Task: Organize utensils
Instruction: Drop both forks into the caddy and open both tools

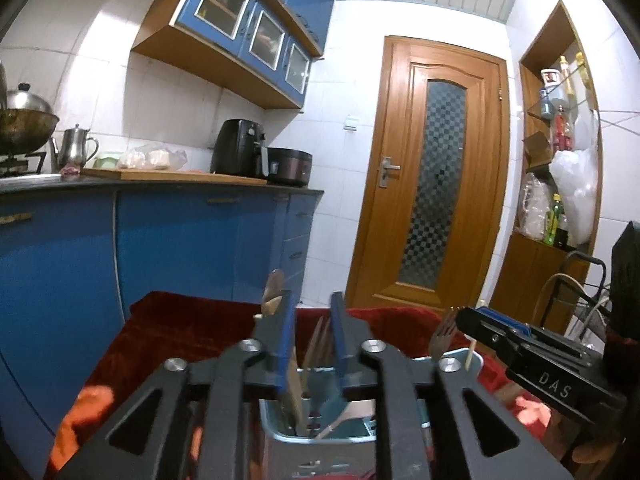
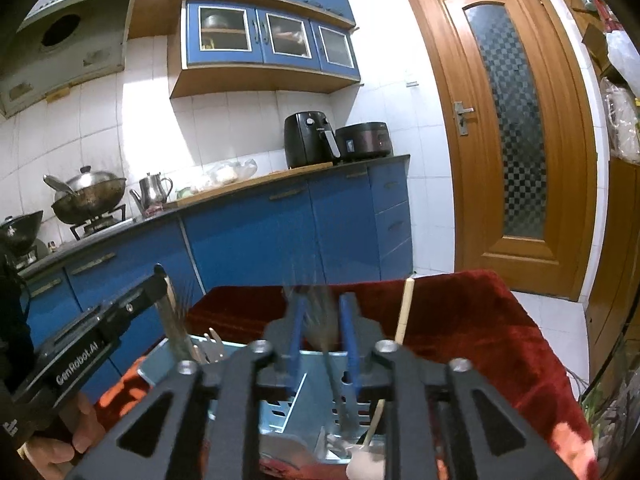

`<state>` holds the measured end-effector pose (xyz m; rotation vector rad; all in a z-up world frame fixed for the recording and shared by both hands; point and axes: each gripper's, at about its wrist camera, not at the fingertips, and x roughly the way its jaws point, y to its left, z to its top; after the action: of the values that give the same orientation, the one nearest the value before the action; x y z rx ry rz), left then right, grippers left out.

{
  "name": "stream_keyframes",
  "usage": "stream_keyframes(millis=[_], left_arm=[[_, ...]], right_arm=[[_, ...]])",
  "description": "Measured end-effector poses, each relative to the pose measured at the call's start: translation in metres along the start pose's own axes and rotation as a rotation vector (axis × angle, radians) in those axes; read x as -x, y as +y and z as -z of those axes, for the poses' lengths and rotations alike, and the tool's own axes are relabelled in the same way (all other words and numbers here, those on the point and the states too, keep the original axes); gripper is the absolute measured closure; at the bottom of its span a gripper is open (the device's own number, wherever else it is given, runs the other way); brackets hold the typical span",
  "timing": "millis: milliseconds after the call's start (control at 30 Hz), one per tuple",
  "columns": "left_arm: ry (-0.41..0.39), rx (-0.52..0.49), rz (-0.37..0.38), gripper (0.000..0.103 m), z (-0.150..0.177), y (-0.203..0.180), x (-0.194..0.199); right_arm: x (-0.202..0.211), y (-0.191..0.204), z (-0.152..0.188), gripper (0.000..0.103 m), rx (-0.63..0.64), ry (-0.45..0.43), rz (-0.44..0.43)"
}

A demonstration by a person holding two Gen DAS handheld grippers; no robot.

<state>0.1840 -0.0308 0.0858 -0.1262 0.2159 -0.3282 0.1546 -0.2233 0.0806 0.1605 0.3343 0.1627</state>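
A metal utensil holder (image 1: 320,436) with compartments stands on the red cloth, below both grippers; it also shows in the right wrist view (image 2: 288,412). My left gripper (image 1: 312,320) hovers over it, jaws narrowly parted around forks (image 1: 318,340), with a wooden spoon (image 1: 273,292) against the left finger. My right gripper (image 2: 322,312) holds a blurred fork (image 2: 316,320) upright between its blue fingers over the holder. A bamboo chopstick (image 2: 404,312) and a fork (image 2: 212,346) stand in the holder. The right gripper shows at right in the left wrist view (image 1: 464,320).
The red cloth (image 2: 480,320) covers the table. Blue kitchen cabinets (image 2: 280,232) with an air fryer (image 2: 310,140) and rice cooker stand behind. A wooden door (image 2: 512,128) is at right. A wire rack (image 1: 580,300) stands at far right.
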Motion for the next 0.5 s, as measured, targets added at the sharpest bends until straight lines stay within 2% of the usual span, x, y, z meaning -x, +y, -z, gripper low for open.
stream_keyframes(millis=[133,500], left_arm=[[-0.005,-0.038,0.0,0.078,-0.001,-0.006,0.012],[0.006,-0.038,0.009,0.076,-0.015,-0.007,0.054]], right_arm=[[0.01,0.004,-0.004,0.072,0.001,-0.014,-0.004],[0.053,0.022,-0.017,0.072,-0.015,-0.044,-0.054]])
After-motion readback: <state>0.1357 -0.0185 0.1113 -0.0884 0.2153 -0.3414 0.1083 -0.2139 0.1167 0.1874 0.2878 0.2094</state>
